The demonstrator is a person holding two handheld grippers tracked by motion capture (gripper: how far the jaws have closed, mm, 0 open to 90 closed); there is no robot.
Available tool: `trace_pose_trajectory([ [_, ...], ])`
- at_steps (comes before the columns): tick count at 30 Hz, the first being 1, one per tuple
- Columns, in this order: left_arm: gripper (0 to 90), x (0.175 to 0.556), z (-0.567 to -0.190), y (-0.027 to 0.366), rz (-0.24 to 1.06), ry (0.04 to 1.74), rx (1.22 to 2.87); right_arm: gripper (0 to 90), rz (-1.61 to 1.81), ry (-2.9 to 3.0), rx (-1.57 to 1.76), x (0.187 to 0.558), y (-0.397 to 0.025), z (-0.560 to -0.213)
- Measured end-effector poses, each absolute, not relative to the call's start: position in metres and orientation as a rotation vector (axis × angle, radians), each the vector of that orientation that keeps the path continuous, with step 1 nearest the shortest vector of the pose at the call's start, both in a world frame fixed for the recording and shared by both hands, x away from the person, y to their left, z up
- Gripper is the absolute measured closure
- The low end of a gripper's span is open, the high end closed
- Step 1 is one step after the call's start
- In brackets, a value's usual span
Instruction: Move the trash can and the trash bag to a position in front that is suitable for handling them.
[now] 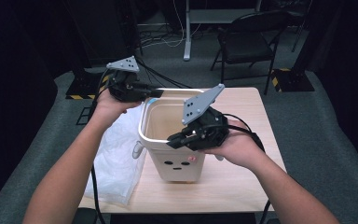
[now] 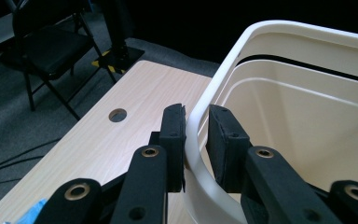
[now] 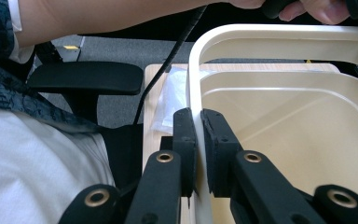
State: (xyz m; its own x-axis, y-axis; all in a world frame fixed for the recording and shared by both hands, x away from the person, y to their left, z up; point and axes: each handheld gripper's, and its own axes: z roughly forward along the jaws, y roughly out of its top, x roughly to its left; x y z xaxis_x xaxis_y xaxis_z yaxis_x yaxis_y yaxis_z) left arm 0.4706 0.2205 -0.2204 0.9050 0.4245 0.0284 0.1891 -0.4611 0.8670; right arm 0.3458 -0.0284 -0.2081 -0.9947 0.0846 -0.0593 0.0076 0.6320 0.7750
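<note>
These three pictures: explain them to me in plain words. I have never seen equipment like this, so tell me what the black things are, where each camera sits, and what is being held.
A person sits at a wooden table and holds a hand-held two-jaw tool in each hand. The high view looks down from above the person: the left tool is at the far rim of a cream waste bin, the right tool at its near rim. A clear plastic bag lies beside the bin. The other two pictures come from cameras riding on the tools. The left gripper view shows its jaws straddling the bin's rim with gaps; the right gripper view shows its jaws pressed on the rim.
</note>
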Motion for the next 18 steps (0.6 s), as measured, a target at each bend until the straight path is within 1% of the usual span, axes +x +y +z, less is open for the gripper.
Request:
trace_pose_trajectory([
  [5,74.8,0.469,-0.22,0.223,0.29,0.448,2.053,84.7,1.308,2.754,0.062,0.344,-0.027,-0.207],
  [10,65.1,0.467,-0.216,0.227,0.297,0.465,2.005,84.7,1.287,2.733,0.079,0.344,-0.028,-0.208],
  [14,62.2,0.465,-0.213,0.233,0.304,0.481,1.989,84.7,1.283,2.723,0.108,0.346,-0.033,-0.208],
  [18,61.0,0.461,-0.21,0.243,0.323,0.489,1.991,84.6,1.272,2.716,0.153,0.35,-0.039,-0.209],
])
